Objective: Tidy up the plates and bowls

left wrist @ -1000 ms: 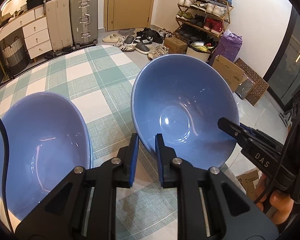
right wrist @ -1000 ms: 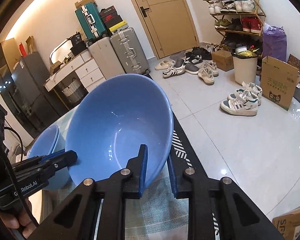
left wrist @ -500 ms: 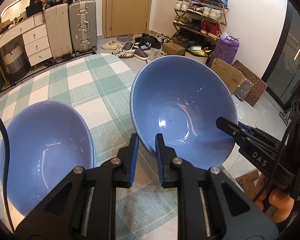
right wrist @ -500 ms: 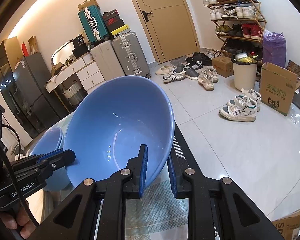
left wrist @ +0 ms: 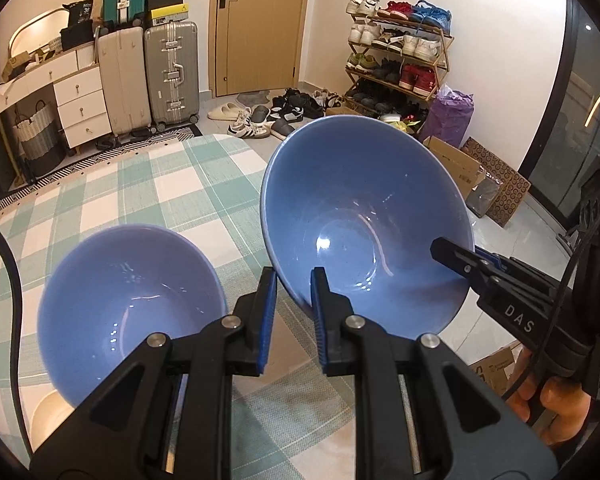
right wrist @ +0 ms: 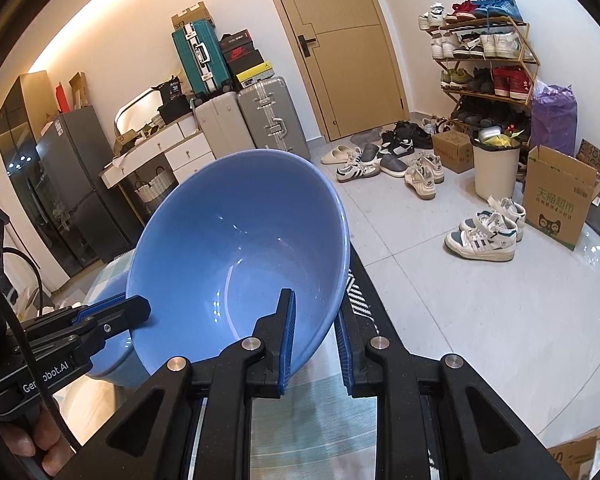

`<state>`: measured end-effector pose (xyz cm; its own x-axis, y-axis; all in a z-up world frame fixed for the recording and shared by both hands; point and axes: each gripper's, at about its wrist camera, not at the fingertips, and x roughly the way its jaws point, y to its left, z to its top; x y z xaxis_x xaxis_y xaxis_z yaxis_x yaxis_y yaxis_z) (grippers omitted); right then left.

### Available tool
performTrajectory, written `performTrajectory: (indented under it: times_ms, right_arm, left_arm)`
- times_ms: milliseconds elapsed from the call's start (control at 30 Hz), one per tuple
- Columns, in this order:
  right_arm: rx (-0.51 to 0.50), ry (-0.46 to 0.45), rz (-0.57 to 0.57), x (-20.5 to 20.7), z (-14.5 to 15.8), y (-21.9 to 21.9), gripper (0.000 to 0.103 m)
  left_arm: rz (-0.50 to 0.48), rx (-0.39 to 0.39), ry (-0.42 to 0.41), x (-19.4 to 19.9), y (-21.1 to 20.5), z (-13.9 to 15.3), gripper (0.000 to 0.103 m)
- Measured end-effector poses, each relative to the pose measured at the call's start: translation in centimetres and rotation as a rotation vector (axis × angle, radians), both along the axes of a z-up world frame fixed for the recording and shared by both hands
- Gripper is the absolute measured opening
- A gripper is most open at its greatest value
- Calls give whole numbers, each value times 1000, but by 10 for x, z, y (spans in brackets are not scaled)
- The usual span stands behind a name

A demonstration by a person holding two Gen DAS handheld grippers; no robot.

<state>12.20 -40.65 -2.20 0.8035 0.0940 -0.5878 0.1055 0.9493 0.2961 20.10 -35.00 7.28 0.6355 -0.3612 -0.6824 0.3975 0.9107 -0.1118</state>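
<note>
- The left gripper (left wrist: 293,294) is clenched on the near rim of the larger blue bowl (left wrist: 366,224), one pad inside the wall and one outside.
- The right gripper (right wrist: 315,338) is clamped on the same bowl's rim at another spot, so the bowl is carried from two sides; in the left wrist view its finger (left wrist: 456,254) shows inside the bowl's right edge.
- Two grips on opposite parts of the rim likely keep a smooth, heavy bowl from swinging or slipping out of a single pinch.
- The bowl is tilted, its opening facing back towards the cameras, and it appears to be held clear above the checked cloth (left wrist: 148,184) on the worktop.
- The smaller blue bowl (left wrist: 130,300) sits upright on the cloth, just to the left of the held one and lower; it seems to rest on a pale plate (left wrist: 50,416), though little of that shows.
- My reading is that the bowls are being gathered into one stack, and a wide bowl over a smaller one would sit poorly unless centred.
</note>
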Motion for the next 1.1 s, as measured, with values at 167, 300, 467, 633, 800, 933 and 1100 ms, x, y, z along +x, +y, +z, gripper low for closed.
performTrajectory:
  times_ms: [167, 300, 467, 633, 800, 933, 1100]
  right_arm:
    - [27, -2, 29, -5, 14, 13, 20]
    - [21, -18, 49, -10, 30, 26, 20]
    - [10, -17, 69, -14, 50, 44, 21]
    - [5, -15, 92, -16, 65, 62, 21]
    - [-1, -17, 126, -19, 79, 85, 22]
    - [2, -21, 148, -21, 86, 102, 22]
    - [0, -12, 169, -15, 84, 128, 23]
  left_arm:
    - [16, -11, -16, -15, 19, 20, 15]
    - [28, -33, -29, -28, 37, 37, 15]
    - [38, -53, -44, -44, 55, 56, 15]
    - [57, -73, -63, -63, 79, 75, 16]
    - [74, -96, -70, -78, 104, 90, 19]
    - [91, -102, -81, -93, 127, 100, 22]
    - [122, -101, -84, -106, 149, 104, 23]
